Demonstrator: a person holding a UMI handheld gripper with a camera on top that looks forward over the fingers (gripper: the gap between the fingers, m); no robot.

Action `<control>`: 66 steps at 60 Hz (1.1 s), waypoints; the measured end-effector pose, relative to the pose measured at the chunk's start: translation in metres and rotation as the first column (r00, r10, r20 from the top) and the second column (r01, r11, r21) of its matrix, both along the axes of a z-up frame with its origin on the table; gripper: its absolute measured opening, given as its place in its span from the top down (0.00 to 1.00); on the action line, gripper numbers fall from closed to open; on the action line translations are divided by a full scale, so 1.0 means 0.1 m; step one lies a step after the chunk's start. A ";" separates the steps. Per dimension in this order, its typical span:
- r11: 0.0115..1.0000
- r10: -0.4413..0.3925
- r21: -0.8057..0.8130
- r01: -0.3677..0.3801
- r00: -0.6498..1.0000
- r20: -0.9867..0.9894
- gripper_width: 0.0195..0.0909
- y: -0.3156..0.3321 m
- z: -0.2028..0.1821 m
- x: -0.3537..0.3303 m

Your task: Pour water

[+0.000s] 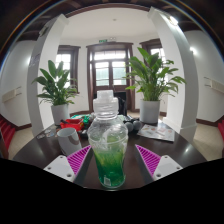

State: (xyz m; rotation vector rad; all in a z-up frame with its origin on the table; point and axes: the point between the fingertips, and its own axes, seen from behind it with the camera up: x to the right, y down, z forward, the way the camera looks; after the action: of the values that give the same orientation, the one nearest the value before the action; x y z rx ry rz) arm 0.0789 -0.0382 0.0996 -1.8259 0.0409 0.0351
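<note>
A clear plastic bottle with a pale cap stands upright on the dark round table. Its lower half holds green liquid. It sits between my gripper's two fingers, whose pink pads flank it left and right. A narrow gap shows on each side, so the gripper is open around it. A small clear cup stands on the table to the left, just beyond the left finger.
A red object lies behind the cup. Papers lie on the table to the right. Potted plants stand at the back left and back right. A dark double door is far behind.
</note>
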 end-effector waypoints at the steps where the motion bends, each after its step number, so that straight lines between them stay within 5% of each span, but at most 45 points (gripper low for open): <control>1: 1.000 0.006 0.001 -0.006 1.000 0.000 0.08 0.03 0.00 -0.02; 6: 1.000 0.022 0.012 -0.022 1.000 -0.001 0.16 0.15 -0.04 -0.08; 13: 0.999 0.013 0.045 -0.013 1.000 0.022 0.45 0.24 -0.01 -0.09; 20: 0.997 -0.005 0.073 0.002 0.999 0.033 0.57 0.25 -0.01 -0.07; 27: 0.995 -0.027 0.094 0.024 0.999 0.028 0.79 0.29 0.00 -0.05; 42: 0.998 -0.016 0.064 0.010 0.996 0.089 0.79 0.28 -0.01 -0.08; 51: 0.999 0.032 -0.004 -0.032 0.945 0.324 0.79 0.40 0.04 -0.06; 66: 0.987 0.146 -0.109 -0.115 0.393 0.908 0.80 1.02 0.25 -0.05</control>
State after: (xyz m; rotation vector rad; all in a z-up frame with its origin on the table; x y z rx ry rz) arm 0.0741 0.0638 0.1243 -1.6361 -0.9169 -0.8947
